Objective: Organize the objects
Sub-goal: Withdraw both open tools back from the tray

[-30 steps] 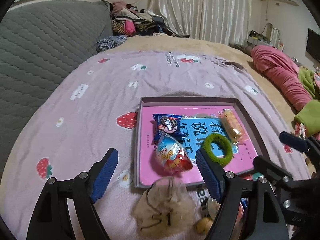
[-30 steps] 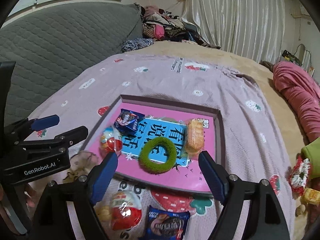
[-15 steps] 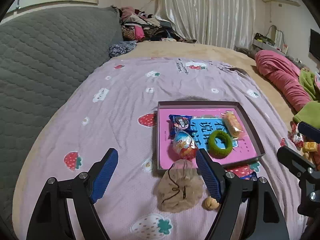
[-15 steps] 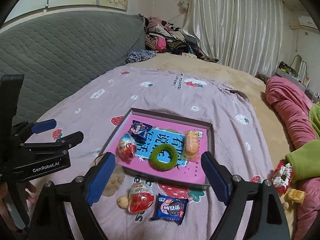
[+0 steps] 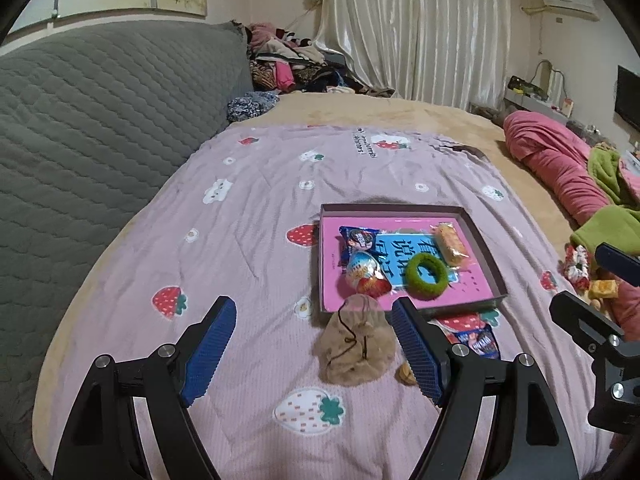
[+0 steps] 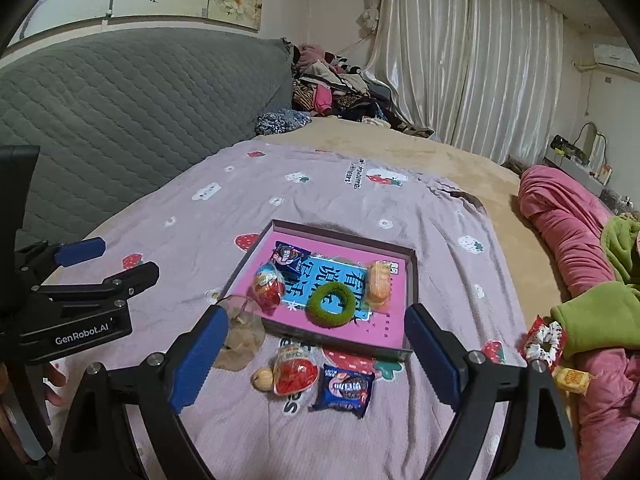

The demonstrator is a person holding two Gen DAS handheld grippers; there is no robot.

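Note:
A pink tray (image 5: 482, 240) (image 6: 414, 280) lies on the strawberry blanket. It holds a blue cookie pack (image 5: 358, 238), a foil egg (image 5: 366, 272), a green hair tie (image 5: 426, 276) and an orange snack bar (image 5: 452, 242). In front of it lie a tan pouch (image 5: 354, 344), a small nut (image 6: 264, 379), a red egg (image 6: 294, 370) and another cookie pack (image 6: 346, 388). My left gripper (image 5: 312, 320) hangs open and empty, above and short of the pouch. The jaws of my right gripper (image 6: 316, 320) are opening, with nothing between them, above the loose items.
A grey quilted headboard (image 5: 100, 120) rises on the left. Pink and green bedding (image 6: 580, 248) is piled on the right, with a red-white scrunchie (image 6: 546, 338) and a yellow packet (image 6: 572, 378) beside it. Clothes (image 5: 288, 64) are heaped at the back by the curtains.
Both grippers have pulled back and up from the tray, so the tray and loose items look smaller and farther. The right jaws stand a little wider.

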